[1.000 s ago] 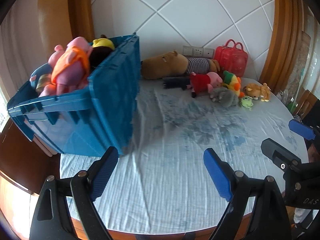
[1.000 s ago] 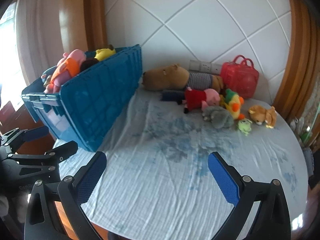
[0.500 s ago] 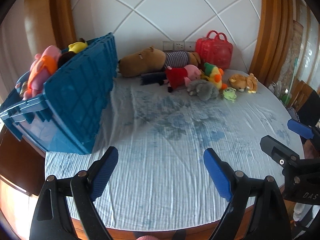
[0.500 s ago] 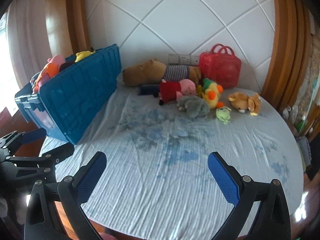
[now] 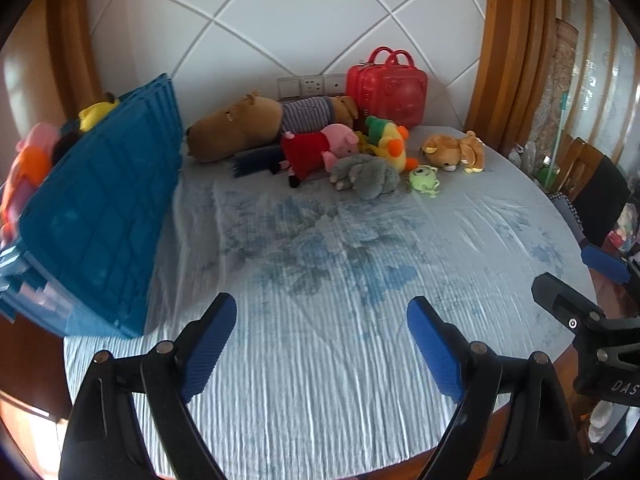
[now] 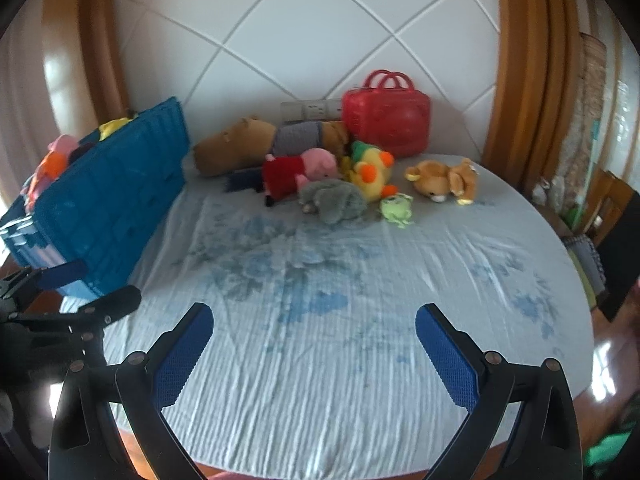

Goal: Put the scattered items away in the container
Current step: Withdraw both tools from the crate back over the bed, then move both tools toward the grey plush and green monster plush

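A blue crate [image 5: 100,216] [image 6: 108,196] holding several plush toys stands at the table's left. Loose plush toys lie at the far side: a brown capybara [image 5: 236,128] [image 6: 236,148], a pink pig in red [image 5: 316,150] [image 6: 296,170], a grey plush [image 5: 368,174] [image 6: 334,200], a yellow duck [image 5: 390,142] [image 6: 370,170], a small green monster [image 5: 425,178] [image 6: 396,208] and a tan bear [image 5: 454,152] [image 6: 442,178]. My left gripper [image 5: 322,346] and right gripper [image 6: 314,356] hover open and empty over the near cloth, far from the toys.
A red plastic case [image 5: 386,88] [image 6: 386,120] stands against the tiled wall behind the toys, by wall sockets [image 5: 310,86]. The round table wears a pale blue cloth [image 5: 340,272] [image 6: 340,280]. Chairs [image 5: 592,184] stand at the right edge.
Both views have swung right, away from the crate and toward the pile of toys. The crate has slid to the left edge of each view. Both grippers stay open.
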Action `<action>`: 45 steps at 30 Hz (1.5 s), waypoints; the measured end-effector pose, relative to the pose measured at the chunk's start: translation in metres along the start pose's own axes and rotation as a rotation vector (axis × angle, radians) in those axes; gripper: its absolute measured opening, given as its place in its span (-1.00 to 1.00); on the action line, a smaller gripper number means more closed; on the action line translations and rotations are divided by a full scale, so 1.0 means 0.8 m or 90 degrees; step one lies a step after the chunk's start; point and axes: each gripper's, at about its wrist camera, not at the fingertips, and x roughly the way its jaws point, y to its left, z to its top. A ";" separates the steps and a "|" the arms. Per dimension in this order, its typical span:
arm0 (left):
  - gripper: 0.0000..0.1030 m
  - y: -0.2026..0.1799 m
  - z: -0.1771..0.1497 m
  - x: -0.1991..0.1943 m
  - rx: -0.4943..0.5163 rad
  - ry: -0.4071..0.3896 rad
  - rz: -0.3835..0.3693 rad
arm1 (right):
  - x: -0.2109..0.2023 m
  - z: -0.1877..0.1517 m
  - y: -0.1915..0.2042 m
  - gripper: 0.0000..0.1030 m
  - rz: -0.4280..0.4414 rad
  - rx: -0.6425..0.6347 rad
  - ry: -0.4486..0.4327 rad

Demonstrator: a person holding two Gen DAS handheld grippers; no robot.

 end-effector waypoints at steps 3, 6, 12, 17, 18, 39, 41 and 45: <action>0.70 -0.003 0.016 0.015 0.011 0.002 -0.018 | 0.008 0.012 -0.010 0.99 -0.024 0.013 0.005; 0.70 -0.002 0.031 0.032 0.019 0.008 -0.032 | 0.017 0.023 -0.015 0.99 -0.041 0.023 0.010; 0.70 0.001 0.056 0.070 0.029 0.020 -0.056 | 0.047 0.042 -0.018 0.99 -0.071 0.038 0.029; 0.70 0.002 0.067 0.098 0.029 0.037 -0.067 | 0.070 0.050 -0.020 0.99 -0.081 0.044 0.047; 0.70 0.002 0.069 0.104 0.027 0.041 -0.067 | 0.076 0.052 -0.021 0.99 -0.081 0.044 0.051; 0.70 -0.105 0.133 0.217 -0.071 0.093 0.018 | 0.206 0.125 -0.160 0.99 0.000 -0.031 0.108; 0.70 -0.112 0.137 0.230 -0.090 0.102 0.026 | 0.224 0.132 -0.181 0.99 0.008 -0.038 0.116; 0.70 -0.121 0.145 0.265 -0.102 0.137 0.050 | 0.259 0.141 -0.214 0.99 0.026 -0.037 0.134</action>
